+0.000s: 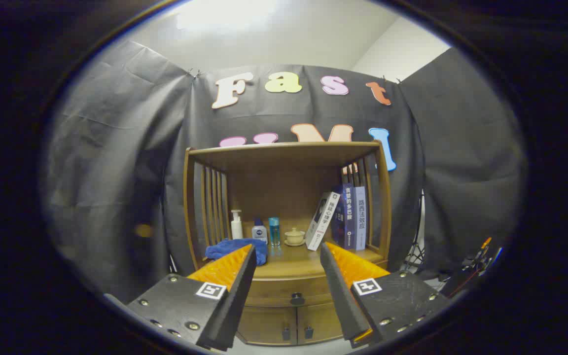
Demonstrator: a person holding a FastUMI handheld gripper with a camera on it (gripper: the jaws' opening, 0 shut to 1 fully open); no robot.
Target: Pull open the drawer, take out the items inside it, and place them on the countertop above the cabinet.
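Wooden and warm brown, the cabinet [284, 162] stands against the booth's dark cloth wall, straight ahead of the gripper [288, 251]. Its fingers are spread wide apart and grasp nothing; they hang in the air in front of the cabinet, well short of it.

Between the two fingers, lower down, the drawer [289, 288] is closed, its front flush with the cabinet. A small dark knob [297, 298] sits at the middle of that front. Below the drawer are two small doors [289, 323], each with a dark pull near the centre seam.

Above the drawer lies the countertop [294, 264], roofed by a wooden shelf top and flanked by slatted sides. On it, at the left and near the front edge, a blue cloth [230, 248] lies bunched, partly hidden behind the left finger. Farther back stand a white pump bottle [236, 225], a small dark blue bottle with a white cap [260, 231] and a slim light blue bottle [274, 231], in a row from left to right. Just right of them a small pale lidded cup [294, 236] rests on a saucer. At the right, a white book [322, 220] leans against upright dark blue books [354, 217] by the slatted side.
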